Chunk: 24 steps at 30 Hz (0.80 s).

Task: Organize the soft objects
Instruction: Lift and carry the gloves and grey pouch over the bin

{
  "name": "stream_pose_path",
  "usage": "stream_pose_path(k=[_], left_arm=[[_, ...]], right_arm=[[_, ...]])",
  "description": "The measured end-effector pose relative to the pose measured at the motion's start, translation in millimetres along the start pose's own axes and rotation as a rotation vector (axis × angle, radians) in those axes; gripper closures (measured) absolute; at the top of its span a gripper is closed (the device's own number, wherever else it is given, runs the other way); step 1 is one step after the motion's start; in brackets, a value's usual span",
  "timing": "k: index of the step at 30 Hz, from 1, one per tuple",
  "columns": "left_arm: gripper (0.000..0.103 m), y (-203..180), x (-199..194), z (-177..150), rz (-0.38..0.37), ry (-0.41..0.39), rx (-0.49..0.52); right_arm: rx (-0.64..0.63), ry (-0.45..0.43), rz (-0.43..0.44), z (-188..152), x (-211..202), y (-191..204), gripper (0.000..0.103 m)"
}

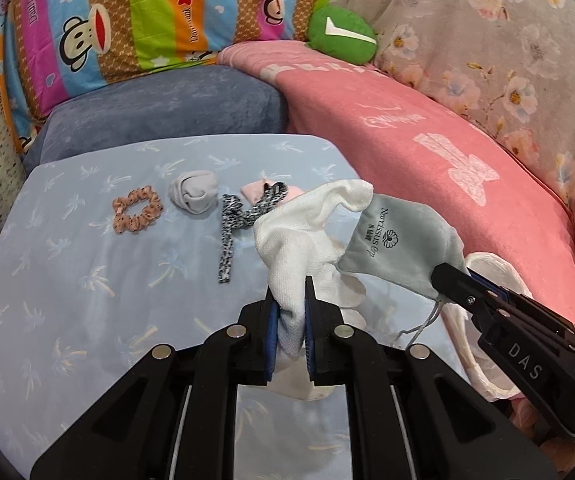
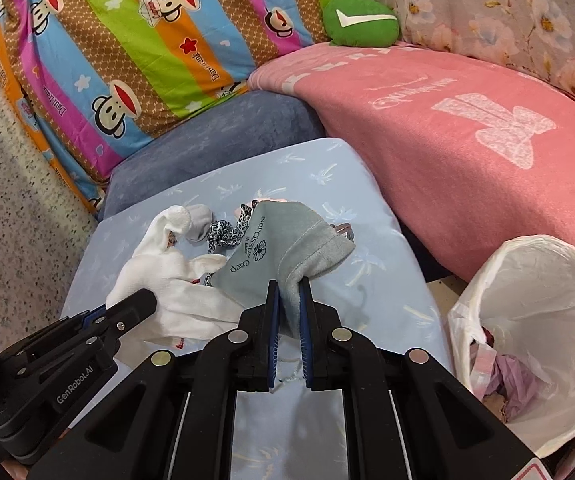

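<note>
Left gripper (image 1: pixel 290 300): fingers closed on a white glove (image 1: pixel 299 236), held above the light blue palm-print cushion (image 1: pixel 87 280). Right gripper (image 2: pixel 289 300): fingers closed on a grey velvet pouch (image 2: pixel 283 248), lifted just beside the glove and touching it.

Legible writing: the pouch carries "Narcissus" with a flower emblem; the rest of the line is unclear. The striped monkey-print pillow (image 1: pixel 135 20) repeats "Paul frank" along its bands. The right gripper's body reads "DAS" in the left wrist view; the left gripper's body reads "GenRobot.AI" in the right wrist view. The white lettering on the pink blanket (image 1: pixel 427 128) cannot be read. A green plush (image 1: pixel 343 36) bears a white tick.

Left wrist view only: a peach dotted scrunchie (image 1: pixel 138 216), fully visible, near a rolled grey sock (image 1: pixel 195 196), a black-and-white patterned band (image 1: pixel 231 228) and a pink cloth (image 1: pixel 255 192), all lying on the cushion.

Right wrist view only: the open mouth of a white-lined bin (image 2: pixel 527 280) with crumpled pink and purple items inside, beside the cushion's right edge.
</note>
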<state>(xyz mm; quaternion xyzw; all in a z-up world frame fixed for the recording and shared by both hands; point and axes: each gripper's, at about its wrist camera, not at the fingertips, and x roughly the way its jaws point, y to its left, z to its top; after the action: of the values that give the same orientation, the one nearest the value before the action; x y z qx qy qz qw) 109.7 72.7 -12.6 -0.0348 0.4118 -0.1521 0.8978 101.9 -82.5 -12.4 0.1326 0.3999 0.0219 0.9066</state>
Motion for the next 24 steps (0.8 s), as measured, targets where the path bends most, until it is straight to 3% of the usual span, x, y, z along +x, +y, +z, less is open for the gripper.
stream_pose_path(k=[24], left_arm=[[0.092,-78.3,-35.0,-7.7,-0.066,-0.065,0.152]], right_arm=[[0.060,-0.112,-0.039,-9.8,-82.5,-55.0,0.094]])
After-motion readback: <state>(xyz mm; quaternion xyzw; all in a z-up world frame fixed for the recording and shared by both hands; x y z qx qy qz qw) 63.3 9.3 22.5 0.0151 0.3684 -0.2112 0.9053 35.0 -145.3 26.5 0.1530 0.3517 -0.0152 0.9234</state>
